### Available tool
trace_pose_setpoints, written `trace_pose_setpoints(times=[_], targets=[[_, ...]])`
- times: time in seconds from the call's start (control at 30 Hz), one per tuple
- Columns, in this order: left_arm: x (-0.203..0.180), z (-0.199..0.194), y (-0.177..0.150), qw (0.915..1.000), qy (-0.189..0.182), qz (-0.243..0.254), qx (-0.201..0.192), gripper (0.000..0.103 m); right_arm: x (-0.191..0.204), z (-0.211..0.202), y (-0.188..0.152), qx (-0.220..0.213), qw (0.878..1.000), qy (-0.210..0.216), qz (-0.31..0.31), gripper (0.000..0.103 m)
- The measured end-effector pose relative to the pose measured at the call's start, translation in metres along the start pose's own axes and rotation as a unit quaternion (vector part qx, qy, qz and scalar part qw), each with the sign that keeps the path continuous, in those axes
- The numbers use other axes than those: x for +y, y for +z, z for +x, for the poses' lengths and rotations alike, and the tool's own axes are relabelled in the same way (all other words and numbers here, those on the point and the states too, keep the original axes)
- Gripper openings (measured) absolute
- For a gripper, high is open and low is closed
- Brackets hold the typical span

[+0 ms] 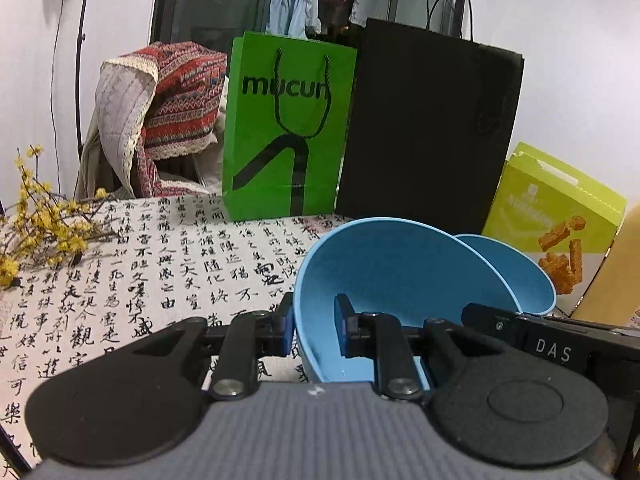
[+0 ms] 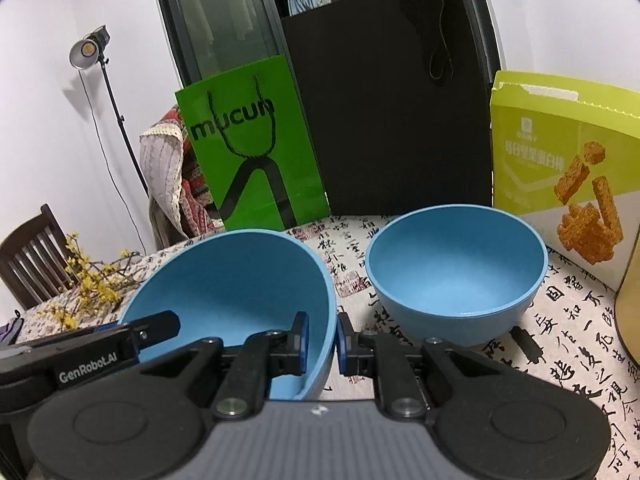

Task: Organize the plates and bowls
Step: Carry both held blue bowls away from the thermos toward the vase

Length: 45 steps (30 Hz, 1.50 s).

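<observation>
I have one blue bowl (image 2: 240, 280) held by both sets of tongs: the left tongs (image 1: 312, 328) pinch its left rim, one pad inside and one outside, and the right tongs (image 2: 322, 340) pinch its right rim the same way. It tilts toward me and nothing is in it. The second blue bowl (image 2: 456, 272) sits upright on the desk (image 2: 560, 320) just to the right, apart from the first — it holds nothing either.

Behind them stands a green paper bag (image 2: 248, 148) printed "mucun" in black, a tall black bag (image 2: 392, 112) beside it, and a lime snack box (image 2: 560, 168) showing brown bars; its Chinese lettering is too soft for me to read. The desk's cloth is covered in black calligraphy with a few red seals. The left tongs' arm reads "GenRobot.AI" in the right view; the right one's reads "DAS" in the left view. Yellow flower sprigs (image 1: 44, 224) lie at the desk's left edge.
</observation>
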<state>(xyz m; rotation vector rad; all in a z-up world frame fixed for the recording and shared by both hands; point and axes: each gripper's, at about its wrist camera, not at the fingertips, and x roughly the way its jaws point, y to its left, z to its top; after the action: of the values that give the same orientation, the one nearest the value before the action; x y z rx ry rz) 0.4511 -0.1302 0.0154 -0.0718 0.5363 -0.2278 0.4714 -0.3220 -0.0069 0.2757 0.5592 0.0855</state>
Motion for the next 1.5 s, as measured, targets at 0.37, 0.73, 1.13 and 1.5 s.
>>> trace_pose_setpoints(times=[0.37,0.73,1.13,1.5], targets=[[-0.005,-0.006,0.0,0.9999,0.003,0.01,-0.011,0.02,-0.002,-0.007,0.001,-0.009,1.0,0.002,0.007,0.014],[-0.009,-0.023,-0.004,0.9998,0.014,0.007,-0.01,0.02,0.001,-0.016,0.002,-0.012,1.0,-0.002,0.001,0.014],[-0.01,-0.068,-0.013,0.9995,0.028,0.005,-0.017,0.02,0.013,-0.05,-0.007,-0.004,1.0,0.014,-0.002,0.014],[-0.011,-0.107,-0.02,0.999,0.032,0.005,-0.031,0.02,0.026,-0.084,-0.018,-0.014,1.0,0.021,-0.005,0.014]])
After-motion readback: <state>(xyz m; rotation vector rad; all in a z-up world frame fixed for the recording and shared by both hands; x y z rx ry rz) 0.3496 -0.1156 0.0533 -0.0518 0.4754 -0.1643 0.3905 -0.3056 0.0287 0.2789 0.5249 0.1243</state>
